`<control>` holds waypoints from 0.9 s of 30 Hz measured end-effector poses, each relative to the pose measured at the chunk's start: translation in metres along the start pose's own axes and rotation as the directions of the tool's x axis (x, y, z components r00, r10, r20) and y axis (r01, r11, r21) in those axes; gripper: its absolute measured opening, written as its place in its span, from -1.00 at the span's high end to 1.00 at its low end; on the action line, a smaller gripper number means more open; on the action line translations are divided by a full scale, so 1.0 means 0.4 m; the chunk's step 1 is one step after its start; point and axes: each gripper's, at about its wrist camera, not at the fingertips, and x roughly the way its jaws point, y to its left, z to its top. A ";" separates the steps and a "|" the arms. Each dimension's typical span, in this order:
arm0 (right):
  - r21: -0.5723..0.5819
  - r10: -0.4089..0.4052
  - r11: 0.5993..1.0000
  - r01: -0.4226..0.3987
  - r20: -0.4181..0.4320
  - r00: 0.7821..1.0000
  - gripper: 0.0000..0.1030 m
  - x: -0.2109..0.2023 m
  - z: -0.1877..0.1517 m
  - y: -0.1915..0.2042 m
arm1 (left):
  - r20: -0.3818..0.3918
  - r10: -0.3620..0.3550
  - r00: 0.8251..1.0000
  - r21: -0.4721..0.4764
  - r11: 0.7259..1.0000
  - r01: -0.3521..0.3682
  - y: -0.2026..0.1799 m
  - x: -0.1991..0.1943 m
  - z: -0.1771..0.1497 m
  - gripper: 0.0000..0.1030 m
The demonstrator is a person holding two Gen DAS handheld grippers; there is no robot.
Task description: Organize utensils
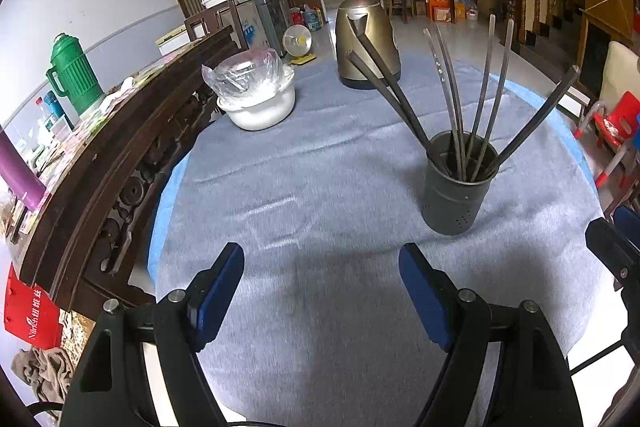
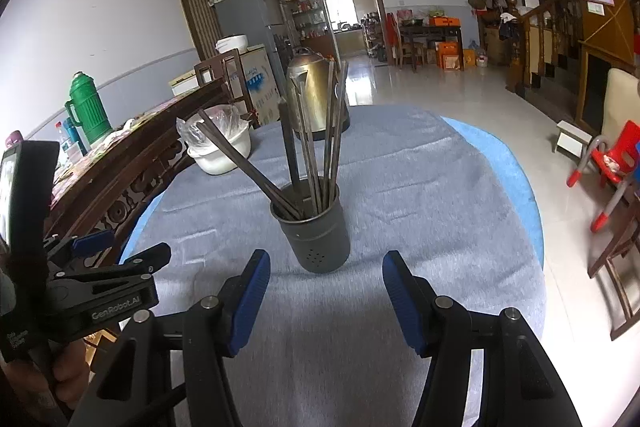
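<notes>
Nearest to me, my left hand-held gripper point(image 1: 321, 269) hangs over the grey cloth point(image 1: 320, 187) with its blue pads spread wide and nothing between them. My right hand-held gripper point(image 2: 326, 277) is spread the same way and empty, pointed straight at the holder point(image 2: 316, 231).

Just beyond the right fingertips, the dark round holder stands upright on the desk point(image 2: 516, 163), apart from everything else. I judge it to be thin metal, light and easy to tip if I knock its rim.

The utensils point(image 1: 460, 107) stand in it handle-up and fan outward, some leaning far left and right. They look like thin, stiff metal with smooth, probably slippery shafts. I would pinch one shaft across its flat sides, above the rim where it stands clear of its neighbours, and steady the holder's wall with the other gripper.

Farther back stand a white bowl point(image 1: 260, 107) under plastic wrap and a brass-coloured kettle point(image 1: 366, 43).
</notes>
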 end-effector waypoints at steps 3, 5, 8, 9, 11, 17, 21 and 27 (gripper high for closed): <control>-0.005 0.000 1.000 0.000 0.001 1.000 -0.21 -0.001 0.000 0.003 | 0.005 0.000 1.000 -0.001 1.000 0.000 -0.001 -0.002 0.003 -0.56; -0.008 -0.002 1.000 0.002 -0.001 1.000 -0.21 0.000 -0.001 0.002 | 0.002 0.000 1.000 -0.001 1.000 0.000 -0.003 -0.001 0.004 -0.56; -0.004 -0.003 1.000 0.003 -0.003 1.000 -0.21 0.002 0.000 0.000 | -0.006 -0.002 1.000 0.001 1.000 0.002 -0.005 0.004 0.002 -0.56; -0.001 -0.001 1.000 0.001 -0.004 1.000 -0.21 0.003 0.000 -0.001 | -0.008 -0.002 1.000 0.001 1.000 0.002 -0.006 0.005 0.002 -0.56; -0.001 -0.001 1.000 0.001 -0.003 1.000 -0.21 0.004 0.001 -0.001 | -0.008 -0.004 1.000 0.002 1.000 0.004 -0.007 0.005 0.002 -0.56; -0.008 -0.001 1.000 0.001 -0.002 1.000 -0.21 0.003 0.002 0.000 | -0.007 -0.008 1.000 0.000 1.000 0.008 -0.007 0.003 0.002 -0.56; -0.017 -0.003 1.000 0.003 0.002 1.000 -0.21 0.001 0.006 0.007 | -0.006 -0.012 1.000 -0.003 1.000 0.012 -0.005 0.001 0.002 -0.56; -0.026 -0.003 1.000 0.003 0.007 1.000 -0.21 0.000 0.006 0.024 | 0.001 -0.016 1.000 -0.010 1.000 0.016 0.004 -0.003 0.002 -0.56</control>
